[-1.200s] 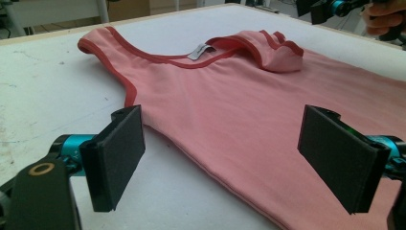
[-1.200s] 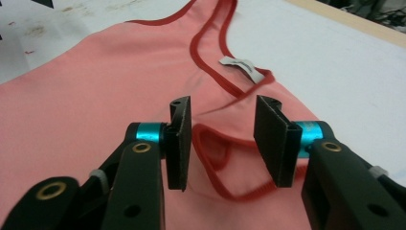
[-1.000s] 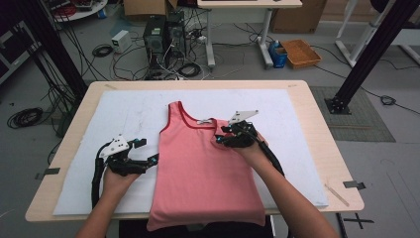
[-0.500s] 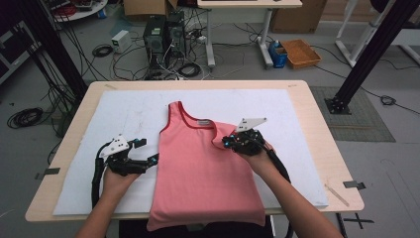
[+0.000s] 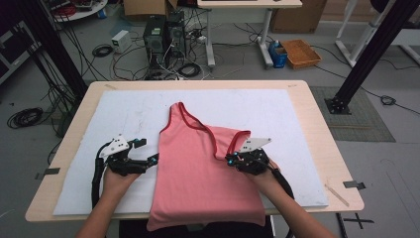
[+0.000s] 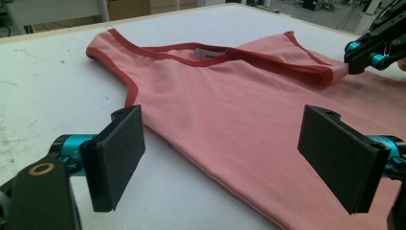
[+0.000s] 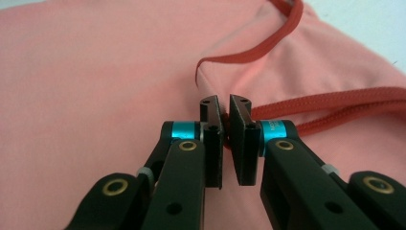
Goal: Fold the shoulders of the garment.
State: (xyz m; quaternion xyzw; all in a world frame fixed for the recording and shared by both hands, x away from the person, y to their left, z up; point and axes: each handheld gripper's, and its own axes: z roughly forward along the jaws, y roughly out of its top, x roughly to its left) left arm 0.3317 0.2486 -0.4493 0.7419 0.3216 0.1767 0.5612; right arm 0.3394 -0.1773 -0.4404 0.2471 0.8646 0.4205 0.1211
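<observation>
A pink top point(image 5: 198, 173) lies flat on the white mat point(image 5: 99, 124) of the table point(image 5: 307, 114), its hem hanging over the near edge at 6 o'clock.

The right gripper point(image 5: 232, 159) is pinched on the top's right strap point(image 5: 233, 139); the right gripper view shows the red-trimmed cloth between the nearly closed jaws. One second ago these jaws were half open at the strap, up near 1 o'clock from the chest. Within that second they closed on it. Since then the hand has carried the strap toward the person and a little down, so the right shoulder is now folded over the chest. The left strap point(image 5: 181, 110) remains flat, pointing to 12 o'clock.

The left gripper point(image 5: 154, 159) waits at 9 o'clock of the top, just beside its side edge. Its jaws stand wide apart with nothing between the pads, and it has not moved.

This looks like the beginning of a fold: the right shoulder is coming in, and the left side is not yet taken.
</observation>
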